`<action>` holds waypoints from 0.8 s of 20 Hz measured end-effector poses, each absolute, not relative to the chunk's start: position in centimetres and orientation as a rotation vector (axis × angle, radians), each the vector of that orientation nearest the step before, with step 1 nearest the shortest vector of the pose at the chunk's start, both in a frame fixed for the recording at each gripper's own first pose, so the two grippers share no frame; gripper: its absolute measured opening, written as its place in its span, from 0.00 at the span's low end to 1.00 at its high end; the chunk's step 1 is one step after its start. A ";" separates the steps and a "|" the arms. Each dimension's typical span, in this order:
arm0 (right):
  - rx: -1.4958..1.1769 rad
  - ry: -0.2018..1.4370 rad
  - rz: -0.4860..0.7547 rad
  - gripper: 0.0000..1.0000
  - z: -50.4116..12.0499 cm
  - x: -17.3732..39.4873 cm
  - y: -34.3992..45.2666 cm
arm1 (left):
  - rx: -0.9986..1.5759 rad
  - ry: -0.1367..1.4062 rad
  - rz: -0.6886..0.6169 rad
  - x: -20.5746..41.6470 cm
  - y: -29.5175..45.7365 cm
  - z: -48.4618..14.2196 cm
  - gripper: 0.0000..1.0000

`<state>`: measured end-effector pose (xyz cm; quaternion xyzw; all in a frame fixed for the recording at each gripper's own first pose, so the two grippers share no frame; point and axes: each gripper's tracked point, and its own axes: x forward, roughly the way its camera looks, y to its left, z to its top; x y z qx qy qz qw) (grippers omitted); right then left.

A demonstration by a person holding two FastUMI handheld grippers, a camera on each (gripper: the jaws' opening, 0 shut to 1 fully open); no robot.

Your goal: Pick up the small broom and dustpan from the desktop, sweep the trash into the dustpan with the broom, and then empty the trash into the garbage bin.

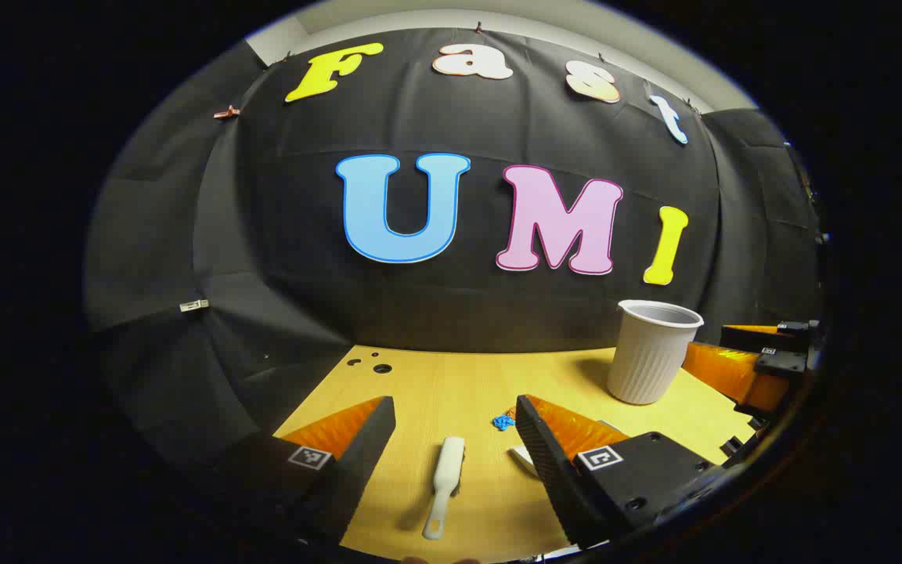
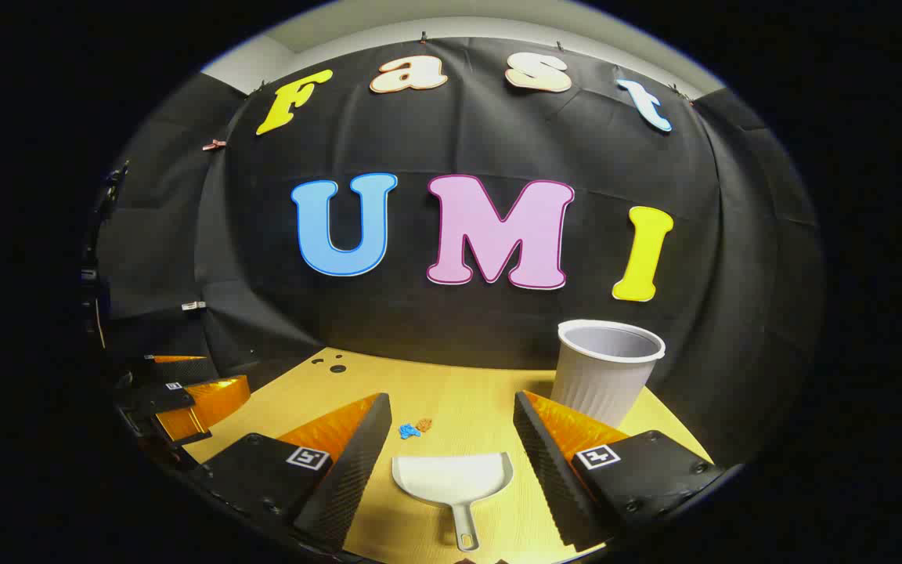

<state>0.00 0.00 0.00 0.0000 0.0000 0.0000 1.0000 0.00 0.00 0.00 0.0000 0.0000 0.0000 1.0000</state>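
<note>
A small white broom (image 1: pixel 443 486) lies on the wooden desktop (image 1: pixel 451 384), handle toward me, between the fingers of my open left gripper (image 1: pixel 451 439), which hovers above it. A white dustpan (image 2: pixel 453 482) lies flat with its handle toward me, between the fingers of my open right gripper (image 2: pixel 451 439). Small blue and orange trash scraps (image 2: pixel 414 428) rest just beyond the dustpan; the trash scraps (image 1: pixel 504 421) sit beside the left gripper's right finger. A white ribbed cup-shaped bin (image 2: pixel 606 380) stands upright at the back right; the bin (image 1: pixel 651 352) also appears in the left gripper view.
The other gripper (image 1: pixel 756 356) appears at the far right of the left gripper view, and the other gripper (image 2: pixel 181 399) at the far left of the right gripper view. Small dark holes (image 1: pixel 373 365) mark the desktop's back left. Black cloth walls the booth.
</note>
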 end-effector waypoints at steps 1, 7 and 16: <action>0.004 0.007 0.001 0.98 -0.1 0.2 -0.1 | -0.008 0.007 -0.007 0.1 -0.1 -0.1 0.98; 0.023 0.062 -0.013 0.98 -1.3 1.7 -1.1 | -0.050 0.048 0.020 1.3 0.6 -1.0 0.98; 0.027 0.079 0.003 0.98 -2.1 2.1 -2.4 | -0.063 0.107 0.020 3.0 0.1 -2.7 0.98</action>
